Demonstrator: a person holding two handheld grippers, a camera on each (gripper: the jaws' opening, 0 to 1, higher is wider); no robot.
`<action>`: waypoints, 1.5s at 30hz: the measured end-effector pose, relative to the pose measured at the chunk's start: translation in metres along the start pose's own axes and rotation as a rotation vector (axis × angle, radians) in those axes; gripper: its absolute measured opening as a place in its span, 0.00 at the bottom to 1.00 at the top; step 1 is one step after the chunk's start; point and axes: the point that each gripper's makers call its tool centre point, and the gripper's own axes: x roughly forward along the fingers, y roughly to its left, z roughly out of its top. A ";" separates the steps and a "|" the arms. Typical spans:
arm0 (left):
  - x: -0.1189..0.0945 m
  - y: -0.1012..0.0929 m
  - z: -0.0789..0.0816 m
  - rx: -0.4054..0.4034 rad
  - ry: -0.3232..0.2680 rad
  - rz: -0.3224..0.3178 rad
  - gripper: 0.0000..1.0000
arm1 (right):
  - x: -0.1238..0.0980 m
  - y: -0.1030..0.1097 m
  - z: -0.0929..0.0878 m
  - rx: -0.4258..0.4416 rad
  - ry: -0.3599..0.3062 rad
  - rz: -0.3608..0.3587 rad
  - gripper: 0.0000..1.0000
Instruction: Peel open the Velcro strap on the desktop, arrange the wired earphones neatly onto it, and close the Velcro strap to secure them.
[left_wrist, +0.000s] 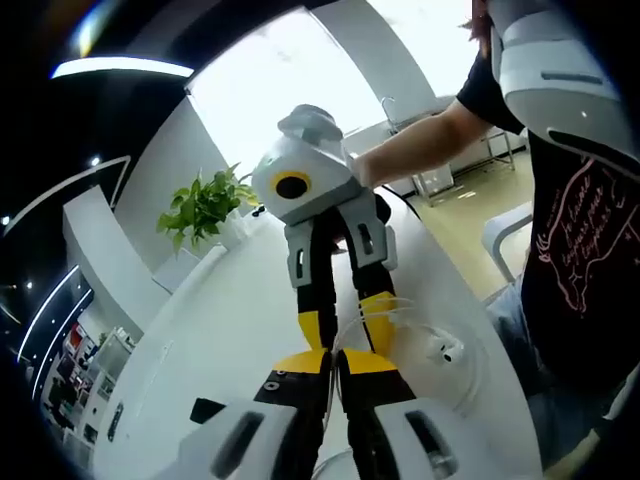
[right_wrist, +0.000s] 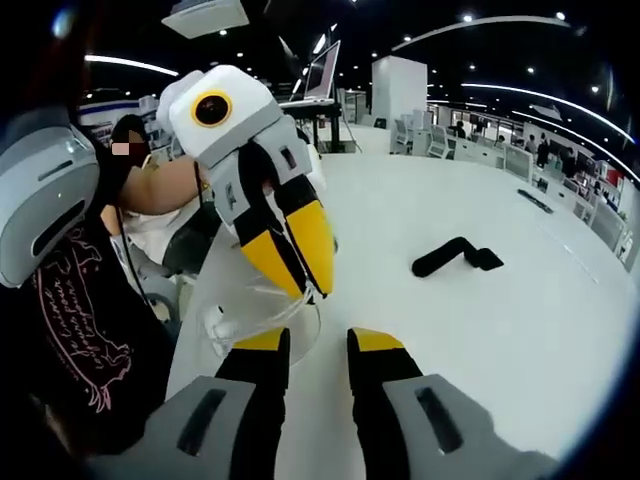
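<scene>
White wired earphones lie in loose loops on the white table (left_wrist: 225, 320), with an earbud (left_wrist: 447, 350) on the right of the left gripper view. My left gripper (left_wrist: 338, 365) looks shut on the earphone cable (right_wrist: 250, 322); in the right gripper view the left gripper (right_wrist: 314, 291) comes in from the left with the cable hanging under its tips. My right gripper (right_wrist: 318, 342) is open, its jaws apart just in front of that cable; the right gripper (left_wrist: 347, 320) faces mine tip to tip. The black Velcro strap (right_wrist: 455, 258) lies flat, apart from both grippers, also low on the left as the strap (left_wrist: 205, 408).
A person in a black printed T-shirt (left_wrist: 580, 250) stands at the table's edge. A potted plant (left_wrist: 205, 210) sits at the far end of the table. A laptop (right_wrist: 325, 70) and a small black object (right_wrist: 535, 200) are farther off. The table (right_wrist: 520, 340) is bare around the strap.
</scene>
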 end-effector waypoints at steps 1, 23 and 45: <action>0.000 0.000 0.000 0.005 0.005 0.000 0.08 | 0.001 0.000 0.000 -0.001 0.007 0.002 0.25; -0.006 -0.005 -0.003 0.045 0.045 -0.002 0.08 | 0.001 0.012 -0.002 -0.130 0.181 0.044 0.04; -0.002 -0.007 -0.015 0.065 0.114 0.009 0.08 | -0.020 -0.010 0.003 0.005 0.137 -0.053 0.06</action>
